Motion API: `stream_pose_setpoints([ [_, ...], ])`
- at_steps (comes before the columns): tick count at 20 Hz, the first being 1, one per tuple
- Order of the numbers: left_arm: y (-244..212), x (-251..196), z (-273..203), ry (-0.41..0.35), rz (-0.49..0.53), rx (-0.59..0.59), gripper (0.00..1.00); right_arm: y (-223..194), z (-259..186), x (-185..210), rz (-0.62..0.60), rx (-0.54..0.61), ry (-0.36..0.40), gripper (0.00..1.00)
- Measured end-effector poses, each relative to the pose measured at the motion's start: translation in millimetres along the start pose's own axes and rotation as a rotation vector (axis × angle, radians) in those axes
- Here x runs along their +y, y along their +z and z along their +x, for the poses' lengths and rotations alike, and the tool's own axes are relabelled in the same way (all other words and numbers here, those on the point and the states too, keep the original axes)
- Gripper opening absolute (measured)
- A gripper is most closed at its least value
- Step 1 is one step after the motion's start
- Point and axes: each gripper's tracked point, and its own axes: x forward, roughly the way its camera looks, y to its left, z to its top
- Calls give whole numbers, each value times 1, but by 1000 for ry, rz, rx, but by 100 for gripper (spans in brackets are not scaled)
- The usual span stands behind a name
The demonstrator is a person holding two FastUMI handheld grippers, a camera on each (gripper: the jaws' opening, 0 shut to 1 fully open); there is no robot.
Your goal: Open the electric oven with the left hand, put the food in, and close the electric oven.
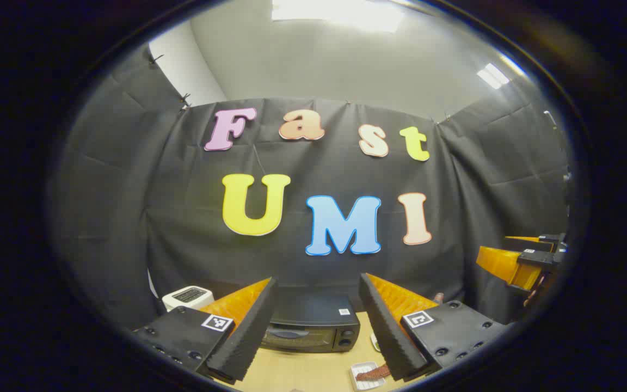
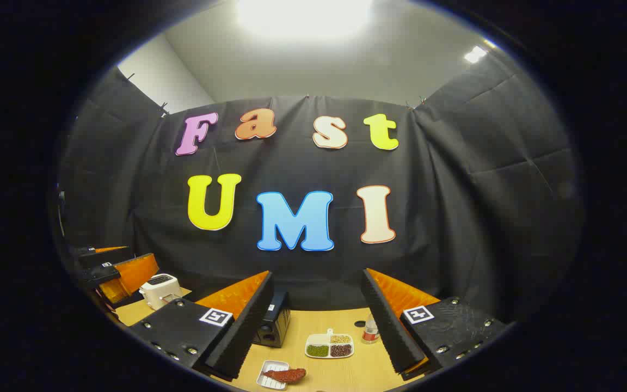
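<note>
Both grippers, left gripper (image 1: 318, 321) and right gripper (image 2: 318, 321), released, high above oven (image 1: 311, 326); approach its closed door carefully or you may shove food tray (image 2: 274, 375)

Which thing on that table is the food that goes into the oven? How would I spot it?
Start at the black electric oven at the back of the wooden table. In front of it, nearer you, lies a small white tray holding one reddish-brown piece of food. The other dish nearby, the divided plate, holds green, tan and dark grains instead.
</note>
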Motion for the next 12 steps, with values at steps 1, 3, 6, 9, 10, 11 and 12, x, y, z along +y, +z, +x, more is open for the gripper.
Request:
stream_pose_setpoints([
  [1, 3, 1, 2, 0, 9, -4, 98, 1, 1, 0, 0, -2, 1, 98],
  [3, 5, -1, 3, 4, 18, -12, 98, 2, 4, 0, 3, -7, 6, 98],
  [6, 6, -1, 8, 15, 9, -12, 98, 1, 8, 0, 9, -2, 25, 98],
  [9, 5, -3, 14, 27, 12, -11, 92, 1, 13, 0, 2, 0, 48, 94],
  [10, 2, -3, 16, 34, 14, -7, 92, -1, 14, 0, -2, 4, 56, 98],
  [11, 1, -4, 18, 40, 16, -3, 92, -2, 15, 0, -4, 8, 65, 98],
  [12, -4, -5, 20, 46, 17, 2, 92, -4, 16, -1, -3, 11, 76, 98],
])
